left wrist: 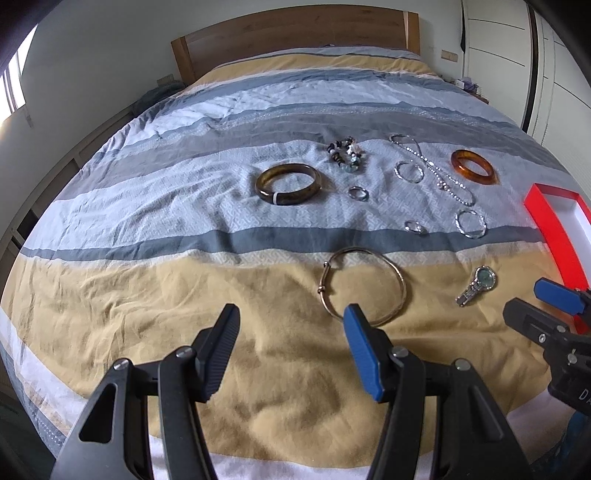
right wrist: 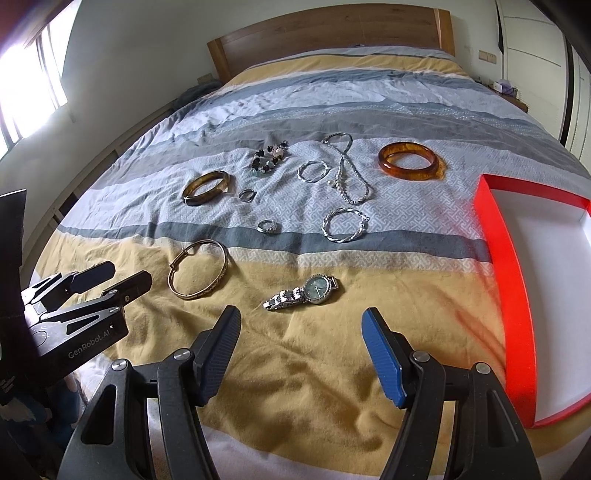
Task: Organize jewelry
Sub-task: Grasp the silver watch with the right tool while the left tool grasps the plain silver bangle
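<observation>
Jewelry lies spread on a striped bedspread. A thin gold bangle point(left wrist: 364, 286) point(right wrist: 198, 269) lies just ahead of my open, empty left gripper point(left wrist: 290, 321). A silver watch point(right wrist: 302, 292) point(left wrist: 476, 285) lies just ahead of my open, empty right gripper point(right wrist: 301, 325). Farther back lie a dark brown bangle point(left wrist: 289, 183) point(right wrist: 206, 187), an amber bangle point(left wrist: 474, 166) point(right wrist: 410, 157), a bead bracelet point(left wrist: 347, 153), a silver necklace point(right wrist: 345, 168), two twisted silver hoops point(right wrist: 345, 224) point(right wrist: 313, 171) and two rings point(right wrist: 269, 226) point(right wrist: 246, 194). A red box point(right wrist: 511, 280) with a white inside stands at the right.
The bed's wooden headboard point(right wrist: 332, 33) stands at the far end. A window point(right wrist: 33, 81) is at the left and white wardrobe doors point(left wrist: 517, 55) at the right. My left gripper also shows at the left edge of the right wrist view point(right wrist: 110, 278).
</observation>
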A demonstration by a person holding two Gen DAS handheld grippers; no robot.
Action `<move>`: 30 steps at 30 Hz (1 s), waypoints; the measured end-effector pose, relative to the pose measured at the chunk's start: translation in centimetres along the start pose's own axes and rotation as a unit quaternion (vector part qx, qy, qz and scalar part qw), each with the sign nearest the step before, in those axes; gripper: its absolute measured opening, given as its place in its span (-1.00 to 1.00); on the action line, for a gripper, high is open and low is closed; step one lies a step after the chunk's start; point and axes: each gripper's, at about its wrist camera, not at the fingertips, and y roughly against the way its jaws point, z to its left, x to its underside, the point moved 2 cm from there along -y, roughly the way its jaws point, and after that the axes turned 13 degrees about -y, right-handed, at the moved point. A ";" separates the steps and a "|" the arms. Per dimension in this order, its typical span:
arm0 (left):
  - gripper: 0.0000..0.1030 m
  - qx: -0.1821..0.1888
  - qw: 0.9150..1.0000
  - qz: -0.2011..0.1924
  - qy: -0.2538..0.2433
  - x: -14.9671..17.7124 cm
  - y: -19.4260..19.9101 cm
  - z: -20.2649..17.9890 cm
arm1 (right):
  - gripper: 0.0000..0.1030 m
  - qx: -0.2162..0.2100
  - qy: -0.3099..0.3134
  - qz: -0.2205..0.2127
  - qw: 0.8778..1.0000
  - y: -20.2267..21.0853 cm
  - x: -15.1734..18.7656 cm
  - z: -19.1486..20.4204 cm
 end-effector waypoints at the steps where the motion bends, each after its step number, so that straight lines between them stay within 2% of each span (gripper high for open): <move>1: 0.10 0.001 1.000 0.001 0.002 0.0 -0.2 0.0 | 0.32 0.000 0.000 0.002 1.000 -0.2 0.0 0.0; 8: 0.10 0.027 0.999 0.010 0.020 0.4 -1.4 0.6 | 0.32 0.001 -0.003 0.015 1.000 -1.4 0.1 -0.1; 13: 0.10 0.059 0.997 0.012 0.040 0.4 -2.1 0.9 | 0.31 -0.001 -0.011 0.029 1.000 -2.2 0.2 -0.4; 19: 0.10 0.100 0.993 0.019 0.062 0.2 -3.3 1.2 | 0.19 -0.008 -0.019 0.041 0.999 -3.0 0.3 -0.8; 24: 0.10 0.106 0.991 0.034 0.067 -0.3 -5.0 1.1 | 0.03 -0.017 -0.029 0.047 0.998 -3.5 0.1 -1.0; 30: 0.08 0.096 0.993 0.043 0.048 -0.8 -6.2 0.4 | 0.02 -0.028 -0.043 0.056 0.997 -4.3 -0.5 -0.9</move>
